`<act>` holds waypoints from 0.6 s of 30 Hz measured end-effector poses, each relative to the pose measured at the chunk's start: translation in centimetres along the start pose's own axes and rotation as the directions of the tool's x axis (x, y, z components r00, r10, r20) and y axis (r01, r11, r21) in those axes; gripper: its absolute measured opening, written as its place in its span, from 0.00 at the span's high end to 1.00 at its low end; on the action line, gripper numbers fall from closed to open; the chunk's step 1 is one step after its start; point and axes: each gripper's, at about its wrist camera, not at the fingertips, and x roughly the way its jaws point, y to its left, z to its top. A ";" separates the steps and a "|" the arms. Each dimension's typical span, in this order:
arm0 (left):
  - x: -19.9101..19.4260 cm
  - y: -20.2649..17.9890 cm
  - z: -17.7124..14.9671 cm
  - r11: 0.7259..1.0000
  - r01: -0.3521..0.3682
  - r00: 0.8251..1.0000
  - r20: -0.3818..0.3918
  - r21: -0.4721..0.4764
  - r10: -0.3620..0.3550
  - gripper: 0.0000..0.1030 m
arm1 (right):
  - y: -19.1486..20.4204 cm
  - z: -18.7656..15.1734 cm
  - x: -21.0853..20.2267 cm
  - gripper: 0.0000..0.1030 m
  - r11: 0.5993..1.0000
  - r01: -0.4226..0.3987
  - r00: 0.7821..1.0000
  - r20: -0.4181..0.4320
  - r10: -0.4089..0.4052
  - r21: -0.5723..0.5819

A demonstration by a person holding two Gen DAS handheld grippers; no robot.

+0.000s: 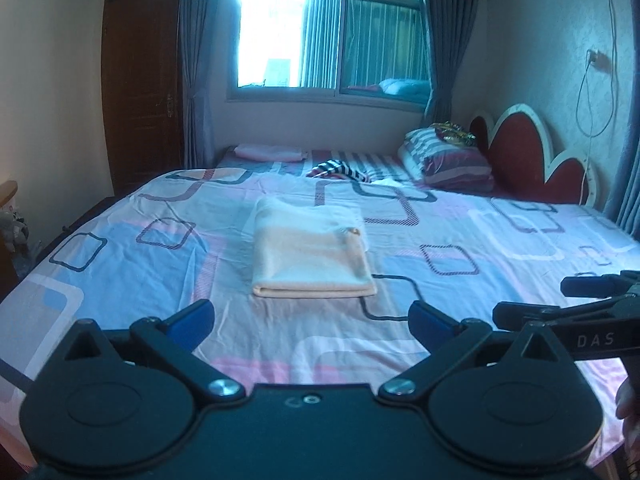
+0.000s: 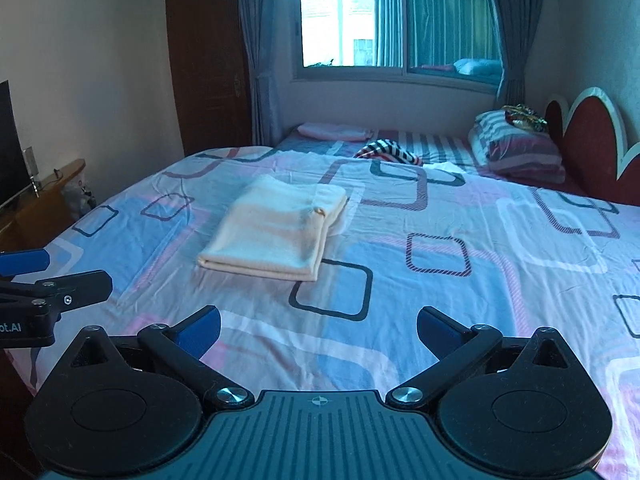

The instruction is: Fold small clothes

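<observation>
A pale peach, folded rectangular cloth point(image 1: 310, 248) lies flat on the bed point(image 1: 460, 312), whose sheet is printed with blue, pink and white rounded squares. The cloth sits straight ahead of the left tool point(image 1: 312, 320) and ahead and to the left of the right tool point(image 2: 319, 330); both are drawn back from it, with bare sheet between their blue fingertips and its near folded edge. Both tools are released, jaws spread wide with nothing between them. The cloth's long axis runs away from the tools toward the window point(image 1: 328, 32), and its thick fold faces them. Judging by how the left wrist view centres it, the left hand seems the nearer and better lined up; the right would have to cross leftward. The garment looks neatly folded already, so this piece of the task appears done.

The sheet is soft and lightly creased. Farther back lie a crumpled black-and-white striped garment point(image 1: 340, 170), a flat pink folded cloth point(image 1: 268, 152) and striped pillows point(image 1: 448, 156) against a red scalloped headboard point(image 1: 532, 152). Grey curtains point(image 1: 196, 64) frame the window, and a dark wooden wardrobe point(image 1: 140, 80) stands at left.
</observation>
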 end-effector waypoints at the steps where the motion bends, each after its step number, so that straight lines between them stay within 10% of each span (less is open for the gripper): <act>1: -0.4 -0.1 -0.1 1.000 -0.001 1.000 0.005 0.000 0.001 0.01 | 0.0 -0.1 -0.4 0.00 1.000 -0.005 1.000 0.006 0.004 0.003; 18: -2.3 -0.1 -0.4 1.000 -0.007 0.999 0.032 -0.001 0.007 0.01 | 0.3 0.4 -2.5 0.00 1.000 -0.008 0.999 0.042 0.008 -0.010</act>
